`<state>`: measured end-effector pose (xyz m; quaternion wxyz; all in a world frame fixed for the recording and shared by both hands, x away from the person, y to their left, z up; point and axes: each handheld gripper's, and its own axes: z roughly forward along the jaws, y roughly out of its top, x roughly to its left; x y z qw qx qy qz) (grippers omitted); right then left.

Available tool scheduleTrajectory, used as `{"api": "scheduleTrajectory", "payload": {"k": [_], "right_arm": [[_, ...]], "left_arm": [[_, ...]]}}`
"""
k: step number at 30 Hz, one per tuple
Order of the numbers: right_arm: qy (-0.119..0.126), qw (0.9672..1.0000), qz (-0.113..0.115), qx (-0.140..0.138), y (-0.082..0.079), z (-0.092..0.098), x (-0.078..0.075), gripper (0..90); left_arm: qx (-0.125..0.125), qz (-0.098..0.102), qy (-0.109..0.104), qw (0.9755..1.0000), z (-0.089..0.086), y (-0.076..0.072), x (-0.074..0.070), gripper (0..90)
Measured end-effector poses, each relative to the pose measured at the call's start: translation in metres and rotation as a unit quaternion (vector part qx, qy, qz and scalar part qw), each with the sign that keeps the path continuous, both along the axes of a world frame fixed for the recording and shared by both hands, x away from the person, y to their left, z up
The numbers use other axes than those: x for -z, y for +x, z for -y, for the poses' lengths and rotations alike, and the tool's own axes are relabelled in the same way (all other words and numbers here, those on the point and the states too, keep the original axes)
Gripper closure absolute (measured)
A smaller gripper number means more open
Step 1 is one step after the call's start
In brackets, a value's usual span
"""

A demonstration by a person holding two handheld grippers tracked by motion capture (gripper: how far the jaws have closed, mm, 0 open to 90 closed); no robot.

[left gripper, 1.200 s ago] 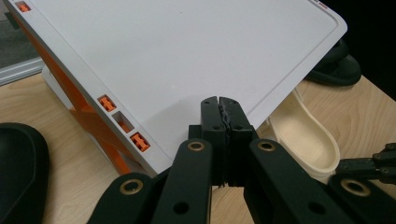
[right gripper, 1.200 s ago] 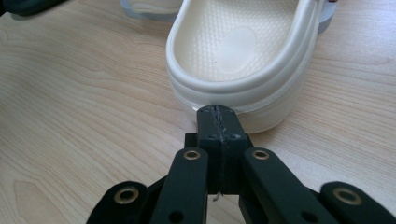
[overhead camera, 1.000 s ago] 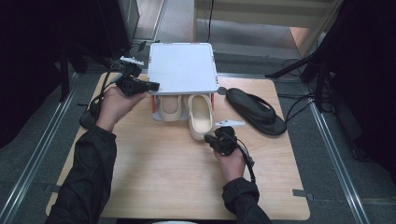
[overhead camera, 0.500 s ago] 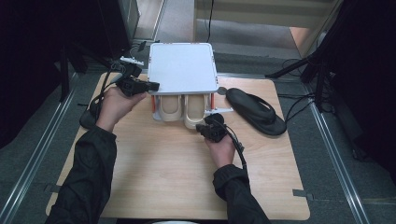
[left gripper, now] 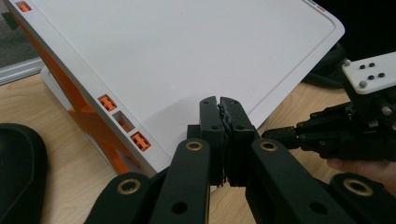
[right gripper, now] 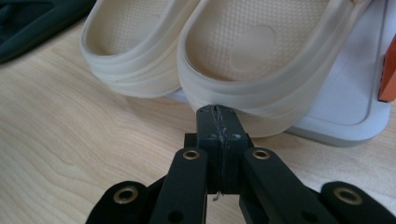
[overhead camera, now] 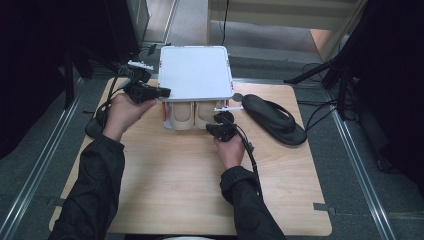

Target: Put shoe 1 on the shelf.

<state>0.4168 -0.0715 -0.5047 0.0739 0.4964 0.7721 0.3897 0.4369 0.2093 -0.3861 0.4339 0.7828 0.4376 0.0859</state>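
Sitting at the far edge of a light wooden tabletop (overhead camera: 175, 190), near its middle, is a small white shoe rack (overhead camera: 196, 72) with orange side braces. Two cream clogs occupy its lower shelf, heels facing the person. The left clog (overhead camera: 181, 116) and the right clog (overhead camera: 202, 114) lie side by side, touching or nearly so.

From the high view, the right gripper (overhead camera: 221, 127) is held just in front of the right clog's heel. Its own camera shows the two black jaws pressed together with nothing between them, and the closed tip meets or almost meets the rounded heel wall of that clog (right gripper: 243, 60); whether it truly touches cannot be told. The other clog (right gripper: 135, 42) lies beside it on the white shelf.

The left gripper (overhead camera: 156, 92) is held at the rack's left front corner, level with the top panel. Its jaws are also closed, with only a hairline gap and nothing gripped, hovering over the near edge of the white top (left gripper: 187, 56). The right gripper appears at the right of this view.

A black flip-flop (overhead camera: 272, 119) lies on the tabletop to the right of the rack, near the far right corner.
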Motion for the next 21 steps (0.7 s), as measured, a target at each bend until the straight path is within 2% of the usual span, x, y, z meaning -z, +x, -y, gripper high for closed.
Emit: {"api": "scheduleTrajectory", "payload": {"k": [3,7,11,16,21], "right_arm": [[0.0,1.0,0.001,-0.001,-0.001,0.001,0.001,89.8],[0.008,1.0,0.002,-0.003,-0.007,0.006,0.001,89.7],[0.023,0.9997,0.008,-0.008,-0.017,0.012,-0.001,88.0],[0.025,0.9991,0.023,-0.026,-0.032,0.018,-0.009,85.6],[0.035,0.9977,0.039,-0.042,-0.046,0.027,-0.018,78.4]], "left_arm": [[-0.001,0.004,0.001,1.0,-0.001,0.0,0.0,87.3],[0.0,0.023,0.021,0.9995,0.002,-0.001,-0.001,88.1],[0.0,0.012,0.005,0.9999,0.0,0.0,0.0,85.6],[-0.004,0.007,-0.007,0.9999,-0.003,-0.002,-0.005,76.0],[0.007,-0.021,-0.009,0.9997,-0.004,-0.006,-0.01,59.0]]}}
